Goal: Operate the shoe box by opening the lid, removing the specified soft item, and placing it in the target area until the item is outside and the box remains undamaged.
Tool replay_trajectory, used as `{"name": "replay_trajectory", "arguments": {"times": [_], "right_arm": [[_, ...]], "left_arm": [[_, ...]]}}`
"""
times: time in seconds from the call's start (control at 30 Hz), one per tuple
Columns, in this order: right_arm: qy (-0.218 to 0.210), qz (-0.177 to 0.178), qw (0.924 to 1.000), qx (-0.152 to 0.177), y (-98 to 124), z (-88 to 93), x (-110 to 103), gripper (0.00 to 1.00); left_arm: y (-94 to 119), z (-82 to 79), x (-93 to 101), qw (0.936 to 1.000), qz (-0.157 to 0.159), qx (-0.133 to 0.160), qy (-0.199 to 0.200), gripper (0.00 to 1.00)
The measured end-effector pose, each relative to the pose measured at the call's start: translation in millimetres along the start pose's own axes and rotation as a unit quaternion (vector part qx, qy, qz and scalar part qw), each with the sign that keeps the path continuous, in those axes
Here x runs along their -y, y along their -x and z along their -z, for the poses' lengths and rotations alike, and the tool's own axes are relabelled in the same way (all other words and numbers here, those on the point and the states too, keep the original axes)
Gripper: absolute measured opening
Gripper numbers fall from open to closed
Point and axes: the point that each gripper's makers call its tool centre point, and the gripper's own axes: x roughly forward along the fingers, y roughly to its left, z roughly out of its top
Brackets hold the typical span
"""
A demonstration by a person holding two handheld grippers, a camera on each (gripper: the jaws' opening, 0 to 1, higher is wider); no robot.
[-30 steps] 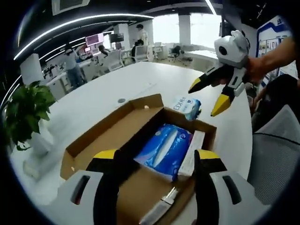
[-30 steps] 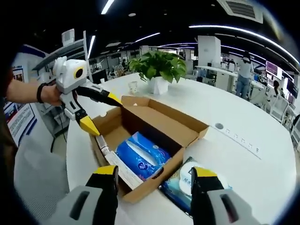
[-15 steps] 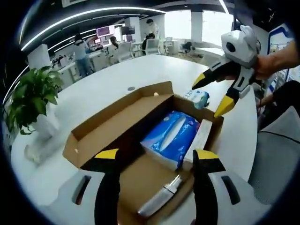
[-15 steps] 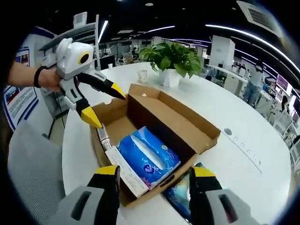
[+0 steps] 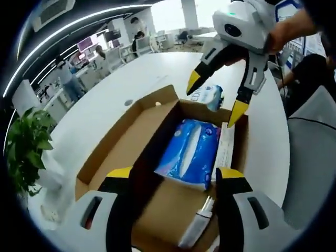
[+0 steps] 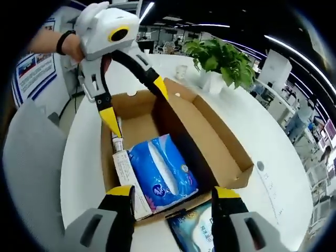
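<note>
Right gripper view: glossy blue tissue pack [image 6: 164, 173] in open cardboard box [image 6: 220, 142], both grippers' jaws apart.

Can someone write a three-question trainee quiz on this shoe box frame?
1. True or false: the shoe box lid is open.
2. What lies outside the box, on the table? A) blue wipes pack B) potted plant only C) nothing
3. Fill in: inside the box, the blue tissue pack lies beside a white ____.

Key:
1. True.
2. A, the wipes pack sits by the box's near end.
3. Carton.

Both the left gripper and right gripper have jaws apart, holding nothing.
</note>
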Motion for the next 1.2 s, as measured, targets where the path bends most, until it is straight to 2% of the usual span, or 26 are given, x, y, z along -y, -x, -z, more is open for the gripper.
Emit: {"name": "replay_trajectory", "arguments": {"times": [0.1, 0.2, 0.23, 0.3, 0.33, 0.47, 0.53, 0.67, 0.77, 1.1, 1.2], "right_arm": [[0.024, -0.009, 0.9996, -0.011, -6.2, -1.9, 1.6, 0.57], [0.045, -0.029, 0.9984, -0.018, -12.4, -2.9, -1.5, 0.57], [0.068, -0.046, 0.9963, -0.026, -15.4, -1.2, -4.6, 0.57], [0.097, -0.051, 0.9930, -0.043, -19.6, 3.0, -3.5, 0.57], [0.103, -0.053, 0.9923, -0.044, -21.4, 3.1, -3.4, 0.57], [0.121, -0.063, 0.9894, -0.051, -29.9, 1.9, -1.4, 0.57], [0.121, -0.064, 0.9892, -0.052, -32.8, 1.0, -0.2, 0.57], [0.125, -0.070, 0.9881, -0.056, -40.6, 0.6, -0.1, 0.57], [0.140, -0.080, 0.9848, -0.064, -45.7, 4.7, -3.5, 0.58], [0.143, -0.100, 0.9815, -0.078, -57.5, 17.7, -11.9, 0.66], [0.148, -0.102, 0.9803, -0.083, -59.9, 22.0, -14.0, 0.63]], "left_arm": [[-8.3, 1.7, 2.0, 0.9993, 0.011, -0.018, -0.032, 0.61], [-18.9, 3.8, -0.6, 0.9988, 0.024, -0.024, -0.036, 0.61], [-20.9, 4.0, 0.1, 0.9986, 0.030, -0.026, -0.037, 0.61], [-24.5, 3.5, 0.7, 0.9974, 0.034, -0.030, -0.056, 0.60], [-26.4, 3.4, 0.0, 0.9963, 0.031, -0.035, -0.072, 0.60], [-36.6, 5.0, -0.9, 0.9952, 0.041, -0.041, -0.079, 0.59], [-41.0, 6.0, 3.4, 0.9943, 0.059, -0.045, -0.077, 0.60], [-53.7, 10.5, 0.3, 0.9910, 0.063, -0.060, -0.102, 0.60], [-58.7, 9.5, 2.9, 0.9908, 0.074, -0.060, -0.097, 0.60], [-73.9, 14.4, 11.7, 0.9874, 0.094, -0.071, -0.106, 0.63], [-78.1, 18.2, 16.1, 0.9857, 0.104, -0.076, -0.109, 0.62]]}}
